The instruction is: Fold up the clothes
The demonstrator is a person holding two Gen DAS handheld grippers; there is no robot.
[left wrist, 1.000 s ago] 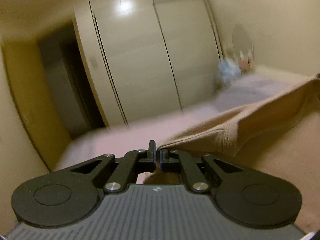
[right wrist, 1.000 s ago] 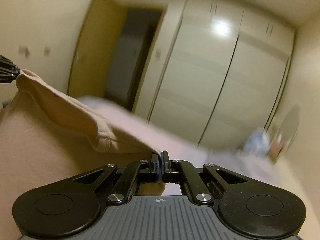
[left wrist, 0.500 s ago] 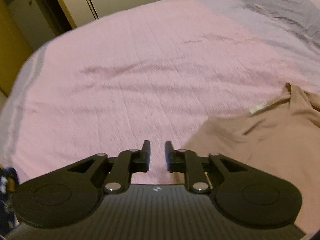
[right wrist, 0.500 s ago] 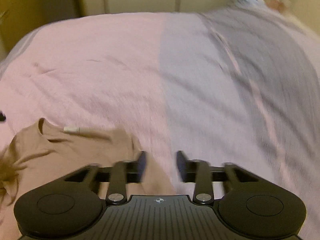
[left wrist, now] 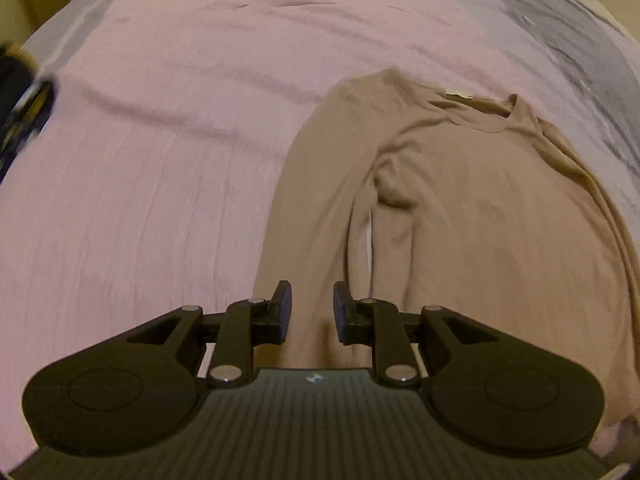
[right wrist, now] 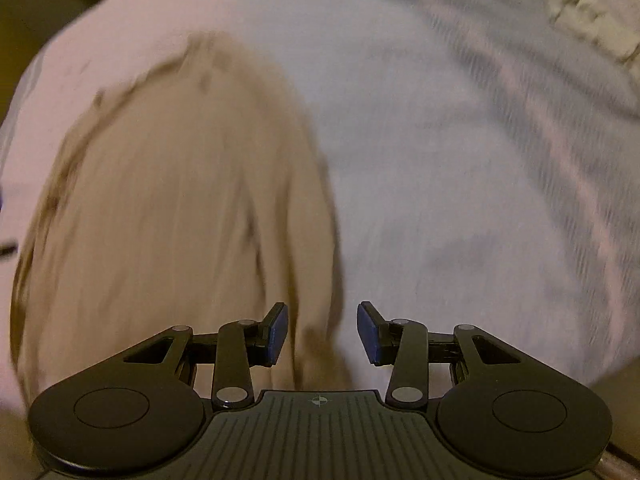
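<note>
A tan long-sleeved shirt (left wrist: 480, 216) lies spread on the bed, neckline (left wrist: 484, 114) at the far end with a small pale label (left wrist: 458, 94) showing just inside it. One sleeve (left wrist: 316, 216) runs down the shirt's left side toward the near edge, with a narrow gap of sheet showing between the sleeve and the body. A soft crease bunches where the sleeve meets the body. In the right wrist view the same shirt (right wrist: 168, 208) fills the left half of the scene, heavily blurred, its right edge running toward the near side.

The left gripper (left wrist: 312, 312) hangs over the near end of the sleeve, its fingers apart with nothing between them; whether they touch the cloth cannot be told. The right gripper (right wrist: 322, 332) sits above the shirt's near right edge, fingers spread wider, blue pads (right wrist: 278, 334) visible, holding nothing.

Under the shirt lies a pink bedsheet (left wrist: 152, 160), lightly wrinkled, turning to grey fabric (left wrist: 576, 36) at the far right. A dark blurred object (left wrist: 20, 108) sits at the left edge of the bed.
</note>
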